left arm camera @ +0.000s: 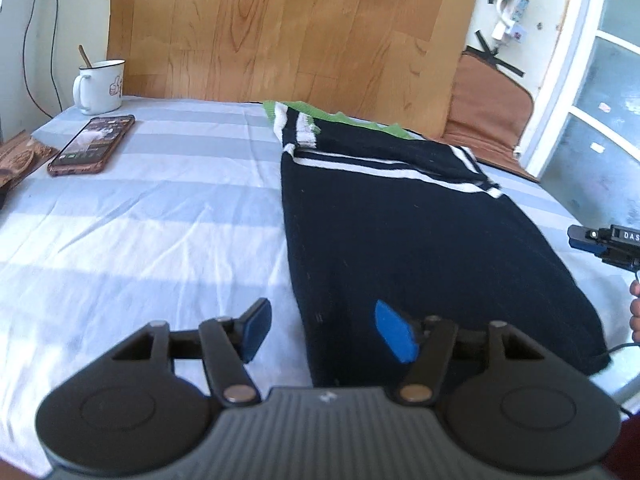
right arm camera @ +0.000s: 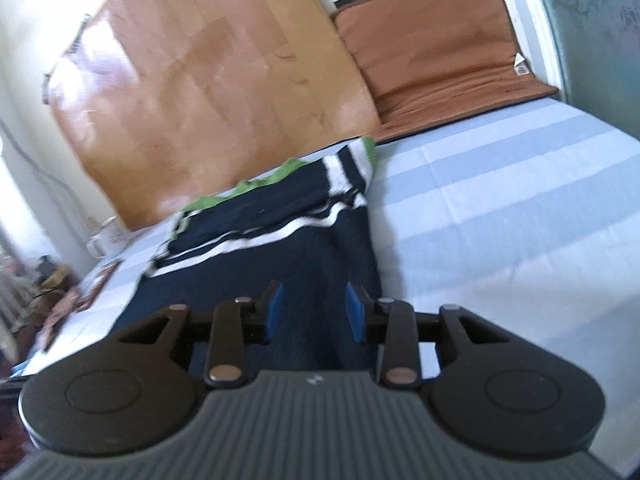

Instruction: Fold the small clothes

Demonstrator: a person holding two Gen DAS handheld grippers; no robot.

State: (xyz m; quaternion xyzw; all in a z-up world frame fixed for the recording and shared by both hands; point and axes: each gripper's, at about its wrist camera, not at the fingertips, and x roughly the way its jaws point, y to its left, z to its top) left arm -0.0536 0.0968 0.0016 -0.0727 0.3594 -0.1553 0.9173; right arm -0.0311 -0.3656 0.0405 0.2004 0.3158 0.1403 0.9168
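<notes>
Right now a dark navy knitted garment [left arm camera: 420, 240] with white stripes and a green edge lies flat on a bed [left arm camera: 160, 208] covered with a pale blue and white striped sheet. In the left wrist view it fills the centre and right of the frame, its striped, folded-over part toward the upper middle, its plain body running down to the lower right.

The left tongs [left arm camera: 324, 330] sit at the bottom of that view, spread wide, with nothing between the blue pads [left arm camera: 394, 330]; one pad hangs over the sheet and the other over the near edge of the garment. The right tongs [right arm camera: 314, 312] show at the bottom centre of the right wrist view, parted with a clear gap, over the navy cloth; whether the pads touch the cloth cannot be told. In the left wrist view that other tool pokes in at the right edge of the frame, with fingers [left arm camera: 635, 312] of a hand just below it.

In the upper left of the left wrist view a white enamel mug [left arm camera: 100, 88] with a stick standing in it sits at the sheet's far corner, and a phone [left arm camera: 94, 144] in a brown case lies screen up just below it, well apart from the garment. A wood-grain board [left arm camera: 288, 28] leans against the wall along the top of the frame, and a brown padded cushion [left arm camera: 488, 112] stands to its right, close behind the garment's far end. A white door frame [left arm camera: 568, 60] curves down the right side.
</notes>
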